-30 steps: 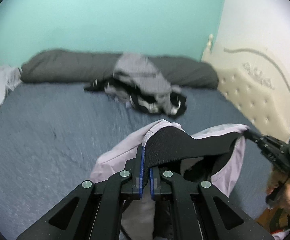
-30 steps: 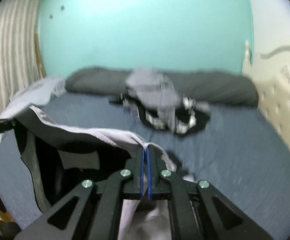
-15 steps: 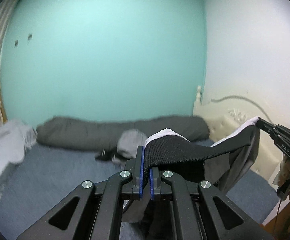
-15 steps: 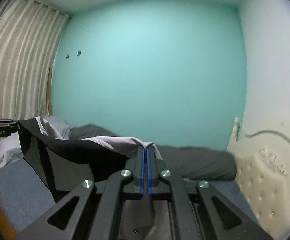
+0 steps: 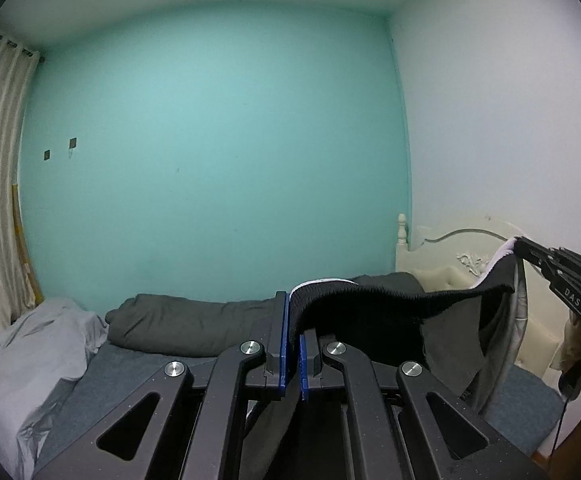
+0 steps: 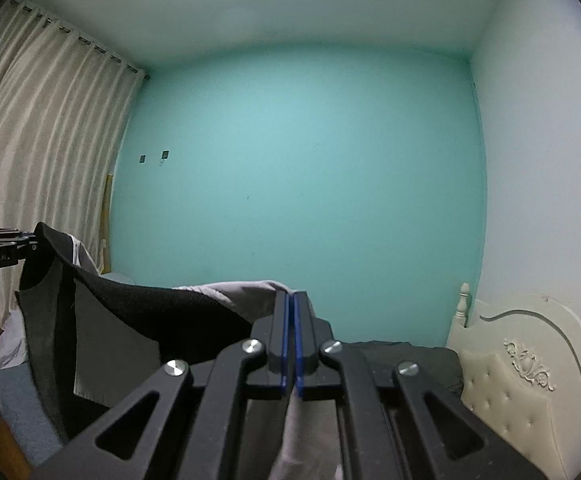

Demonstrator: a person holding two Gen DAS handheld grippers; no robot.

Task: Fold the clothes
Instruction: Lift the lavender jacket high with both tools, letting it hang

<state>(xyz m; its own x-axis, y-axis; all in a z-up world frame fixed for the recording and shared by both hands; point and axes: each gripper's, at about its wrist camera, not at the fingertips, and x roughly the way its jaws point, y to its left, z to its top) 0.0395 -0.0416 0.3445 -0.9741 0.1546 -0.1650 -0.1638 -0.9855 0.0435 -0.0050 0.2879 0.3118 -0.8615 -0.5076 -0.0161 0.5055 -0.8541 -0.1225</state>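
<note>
Teal wall point(image 5: 218, 152) behind a bed point(image 5: 138, 364), left gripper point(image 5: 292, 344) pinching one end of a black waistband point(image 5: 370, 304), right gripper point(image 6: 291, 340) clamped on the other end, garment point(image 6: 102, 320) strung between them, held above the bed.

The garment point(image 5: 374, 312) is cloth, its black band coarsely ribbed knit, its lining smooth pale grey; the left tongs point(image 5: 292, 344) are matt speckled black plastic with shiny metal screws and blue pads; beside the garment, the headboard point(image 6: 530, 364) looks glossy, tufted cream upholstery.
</note>
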